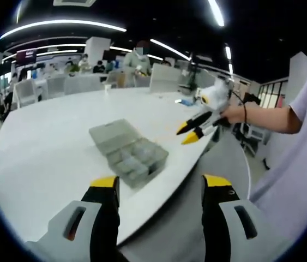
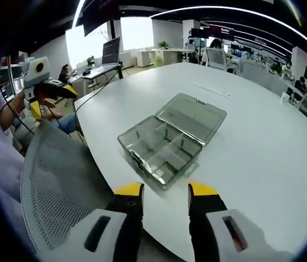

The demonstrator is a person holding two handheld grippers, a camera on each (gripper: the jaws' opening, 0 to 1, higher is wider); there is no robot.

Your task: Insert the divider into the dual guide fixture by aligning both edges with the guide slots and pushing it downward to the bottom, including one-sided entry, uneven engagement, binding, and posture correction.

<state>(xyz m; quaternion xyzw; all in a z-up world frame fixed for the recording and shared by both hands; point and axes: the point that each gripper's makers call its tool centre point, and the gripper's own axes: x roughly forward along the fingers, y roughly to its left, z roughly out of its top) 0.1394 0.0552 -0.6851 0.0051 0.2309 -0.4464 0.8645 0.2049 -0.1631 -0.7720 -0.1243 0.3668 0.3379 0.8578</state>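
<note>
Divider itself hard to make out: thin partitions inside the clear plastic compartment box (image 2: 164, 147) blur together, so no loose piece can be told apart. Box sits open near the rounded edge of the smooth white counter (image 2: 262, 147), centre of the right gripper view, hinged lid lying flat toward upper right; translucent grey walls, small rectangular cells. In the left gripper view the same box (image 1: 130, 152) lies mid-frame, contents smeared. Left gripper (image 1: 161, 183), yellow-tipped black jaws, spread wide, holding nothing. Right gripper (image 2: 165, 190) jaws parted, empty, just short of the box. Grey perforated mesh chair back (image 2: 60, 180) at lower left, cut off by the frame.
</note>
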